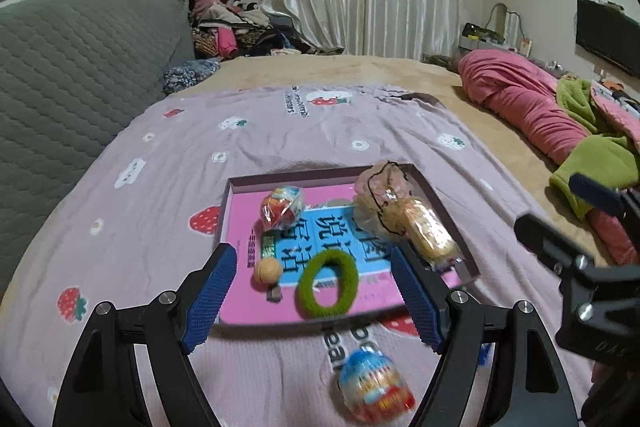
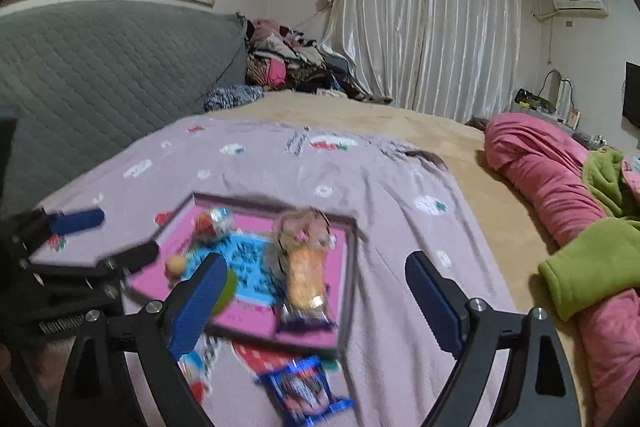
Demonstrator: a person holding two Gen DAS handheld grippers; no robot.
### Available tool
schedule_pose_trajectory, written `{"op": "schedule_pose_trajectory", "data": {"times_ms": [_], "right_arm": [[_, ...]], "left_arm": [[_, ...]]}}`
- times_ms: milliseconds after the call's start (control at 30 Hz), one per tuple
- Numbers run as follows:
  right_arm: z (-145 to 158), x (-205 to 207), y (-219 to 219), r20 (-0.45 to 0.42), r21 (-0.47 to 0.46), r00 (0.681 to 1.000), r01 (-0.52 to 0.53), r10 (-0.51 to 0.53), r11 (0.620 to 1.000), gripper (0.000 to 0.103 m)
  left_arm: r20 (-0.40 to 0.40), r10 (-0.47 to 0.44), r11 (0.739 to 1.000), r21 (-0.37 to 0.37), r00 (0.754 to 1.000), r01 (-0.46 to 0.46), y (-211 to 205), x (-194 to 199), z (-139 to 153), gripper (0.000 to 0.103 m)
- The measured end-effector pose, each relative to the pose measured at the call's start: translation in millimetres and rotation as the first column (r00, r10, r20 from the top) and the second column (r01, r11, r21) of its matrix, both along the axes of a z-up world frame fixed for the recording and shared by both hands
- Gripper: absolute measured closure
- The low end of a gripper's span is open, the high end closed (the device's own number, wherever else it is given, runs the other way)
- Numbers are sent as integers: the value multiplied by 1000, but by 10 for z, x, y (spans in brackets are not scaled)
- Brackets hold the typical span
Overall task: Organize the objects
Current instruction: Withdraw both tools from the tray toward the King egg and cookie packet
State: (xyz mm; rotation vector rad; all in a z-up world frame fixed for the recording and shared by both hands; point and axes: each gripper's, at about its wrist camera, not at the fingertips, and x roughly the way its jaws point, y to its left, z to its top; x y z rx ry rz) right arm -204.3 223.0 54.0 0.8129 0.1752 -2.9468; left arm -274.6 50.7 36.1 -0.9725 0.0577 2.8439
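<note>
left gripper point(image 1: 316, 297): fingers apart, empty | tray point(image 1: 436, 195): 5 items

The left gripper point(image 1: 312, 297) points forward and downward; its blue-padded jaws stand wide apart and hold nothing; the right gripper point(image 2: 312, 301) is tilted the same way, beside it; its jaws are also apart and empty.

Hair tie point(image 1: 328, 285) lies in the tray point(image 1: 229, 203); wrapped egg point(image 1: 374, 383), seemingly, just before it.
</note>
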Motion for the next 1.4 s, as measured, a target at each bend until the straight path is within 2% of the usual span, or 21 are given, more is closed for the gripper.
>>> {"op": "schedule_pose_trajectory", "data": {"times_ms": [300,600,1067,1400], "right_arm": [[-157,414,189,90,23,996,-12,10,1000,12],[-406,593,261,167,49,986,-30,21,998,12],[-919,359,290,288,81,957,-69,43,994,12],[-1203,72,269,351,47,932,-113,90,992,12]], "left_arm": [[72,23,1000,-20,997,-22,103,447,-162,22],[160,35,998,-58,986,-26,243,559,-499,22],[244,43,997,-79,969,-24,358,392,-899,22],[277,44,996,-89,960,-20,418,182,-1083,22]]}}
